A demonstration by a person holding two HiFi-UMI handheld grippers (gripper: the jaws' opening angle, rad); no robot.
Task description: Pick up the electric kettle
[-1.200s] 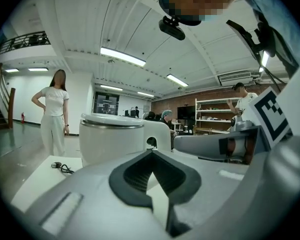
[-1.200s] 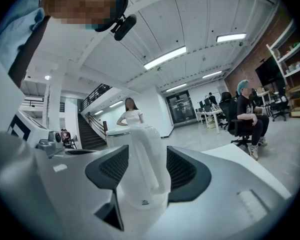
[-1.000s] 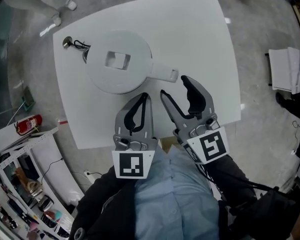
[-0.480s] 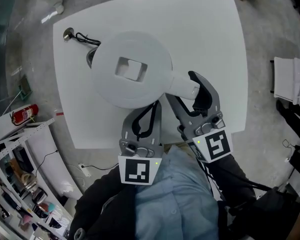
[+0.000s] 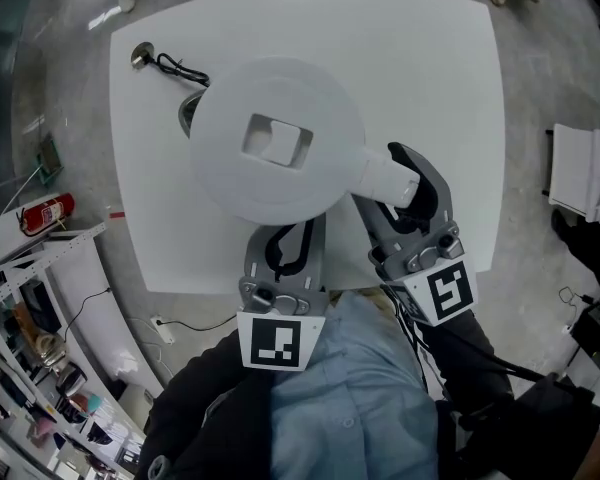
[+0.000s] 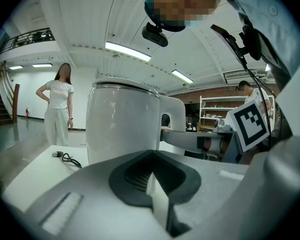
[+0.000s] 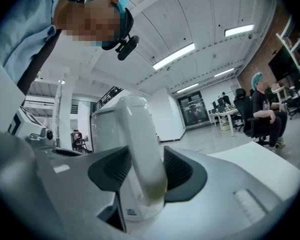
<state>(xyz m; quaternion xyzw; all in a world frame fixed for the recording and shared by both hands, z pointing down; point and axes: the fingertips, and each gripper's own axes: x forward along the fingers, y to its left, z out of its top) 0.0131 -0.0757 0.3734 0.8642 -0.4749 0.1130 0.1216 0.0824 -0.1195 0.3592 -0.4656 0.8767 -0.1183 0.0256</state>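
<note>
Fingers [image 6: 205,196] of the left gripper [image 6: 151,179] pressed together, empty, tips hidden in the head view under the white kettle [image 5: 277,138], left of the table's [image 5: 435,78] middle. Right gripper's [image 7: 144,176] fingers, just closing, pinch its handle [image 5: 385,175]; kettle's underside unseen.

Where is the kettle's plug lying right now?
In the head view the plug lies at the table's far left corner, left of the kettle, with its cord running toward the kettle's foot.

Open tabletop [image 5: 430,68] right of kettle [image 5: 277,138]
</note>
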